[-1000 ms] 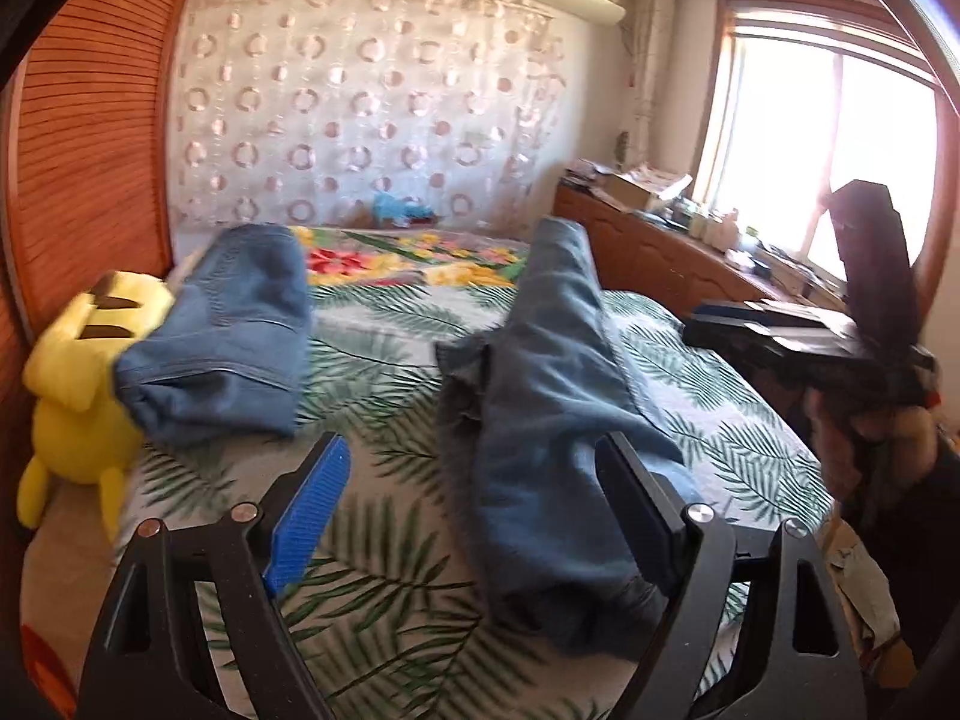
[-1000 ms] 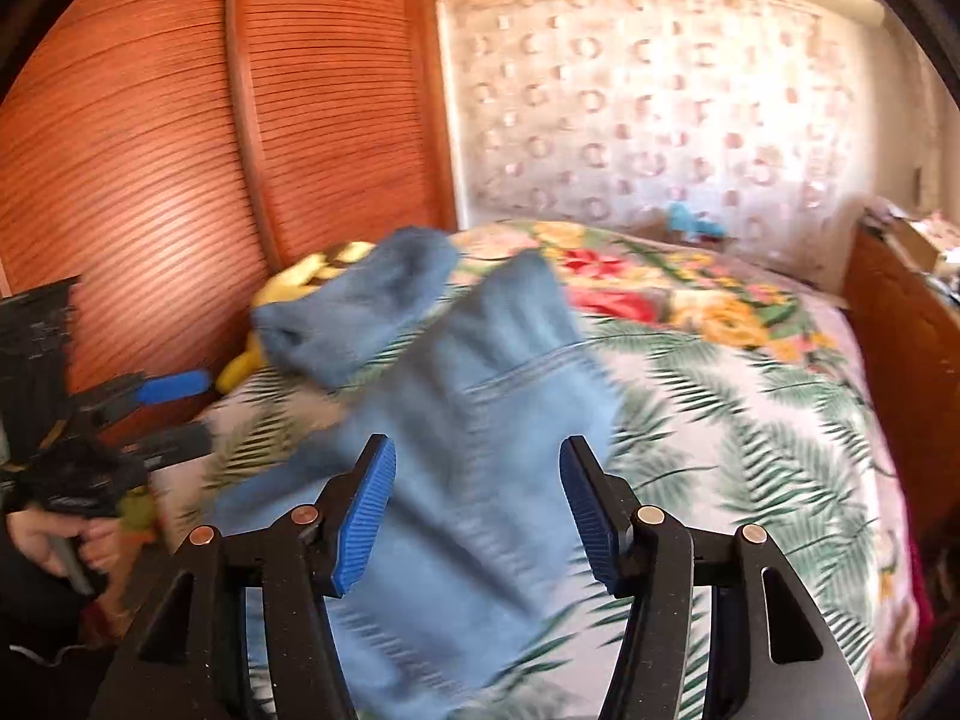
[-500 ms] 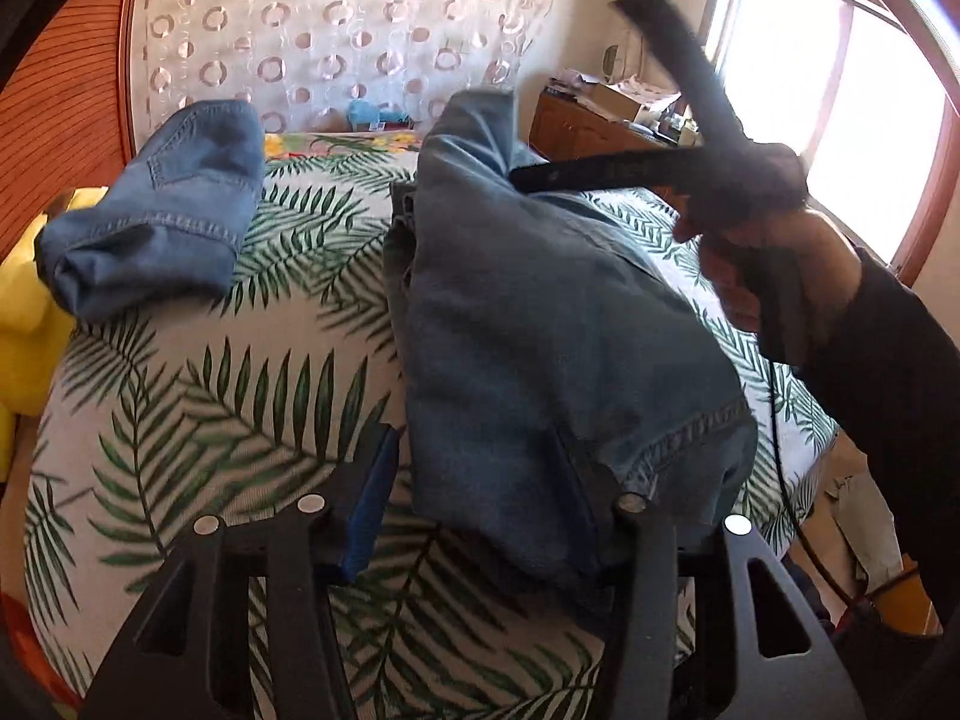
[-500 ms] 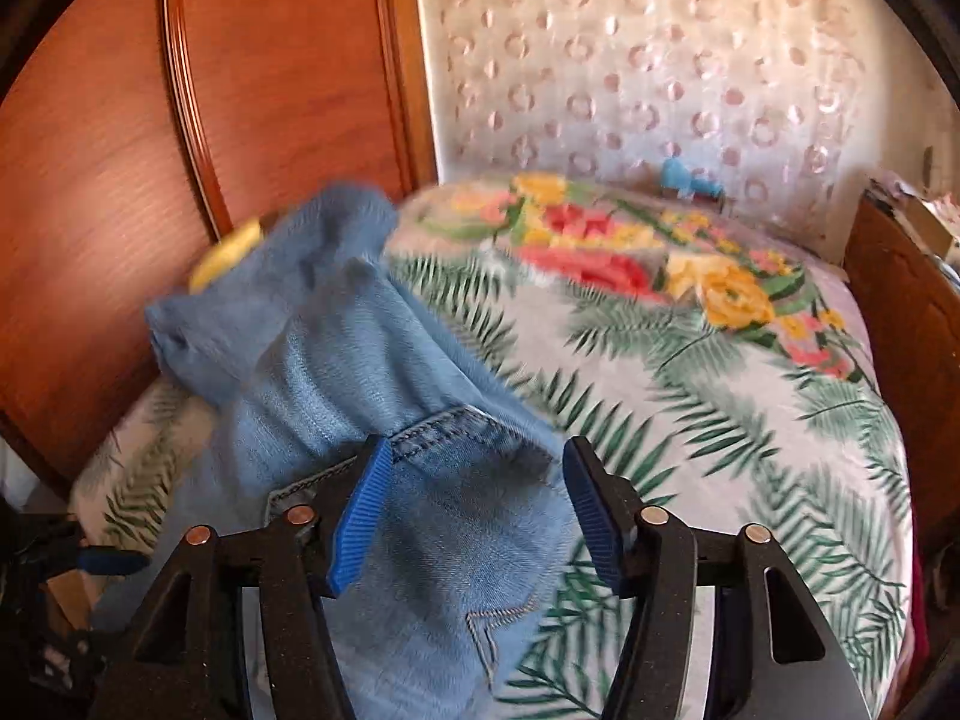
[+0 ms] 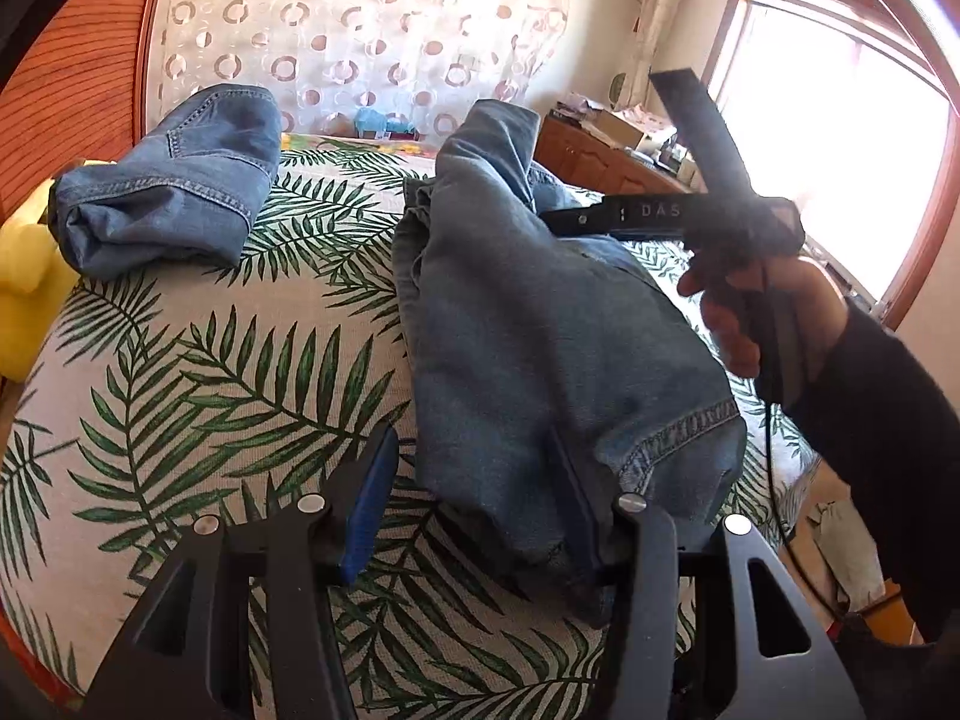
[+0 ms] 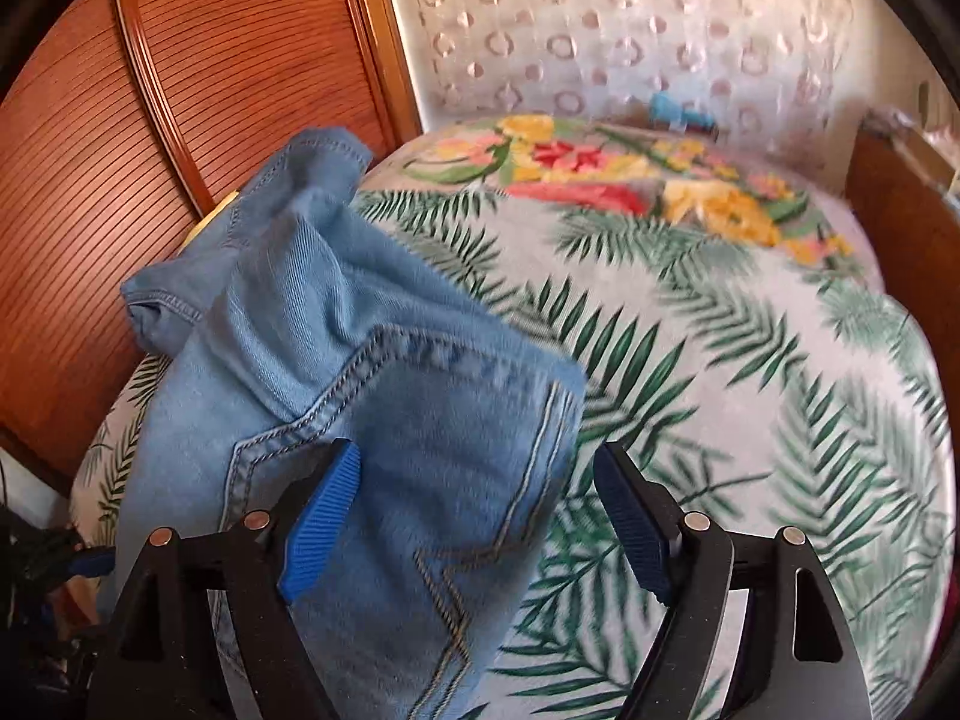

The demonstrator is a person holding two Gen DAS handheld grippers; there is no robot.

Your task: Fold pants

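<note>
A pair of blue jeans [image 5: 540, 324] lies lengthwise on the bed, folded along its length. My left gripper [image 5: 474, 498] is open, its jaws on either side of the near hem end, the right finger pressed into the denim. My right gripper [image 6: 480, 516] is open over the waist and back-pocket end of the jeans [image 6: 384, 420]. In the left wrist view the right gripper's body [image 5: 678, 210] hovers over the far part of the jeans, held by a hand.
A second folded pair of jeans [image 5: 174, 186] lies at the bed's far left by a yellow plush toy [image 5: 24, 294]. The leaf-print bedspread [image 5: 210, 372] covers the bed. A wooden wardrobe [image 6: 150, 138] stands left; a dresser [image 5: 600, 162] stands right.
My left gripper has come down and forward around the hem end of the jeans. My right gripper has moved in over the waist end. Both stayed open.
</note>
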